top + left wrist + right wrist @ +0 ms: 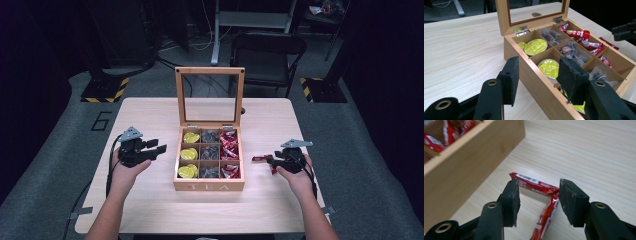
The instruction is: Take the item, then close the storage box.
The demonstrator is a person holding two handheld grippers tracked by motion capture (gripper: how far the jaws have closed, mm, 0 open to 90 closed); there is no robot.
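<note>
Red sachets (pixel 541 202) lie on the bench (pixel 150 195) just right of the wooden tea box (pixel 209 185), one across, one pointing toward the camera; the right tongs (pixel 539 200) stand spread over them, pads clear of both. Left tongs (pixel 539 80) are also released, straddling the box's near wall with nothing gripped. Inside the box, green capsules (pixel 535 46) fill one row, dark tea bags (pixel 571 51) the middle, red packets (pixel 581 33) the far row. Beyond, the glass lid (pixel 210 95) stands upright.
</note>
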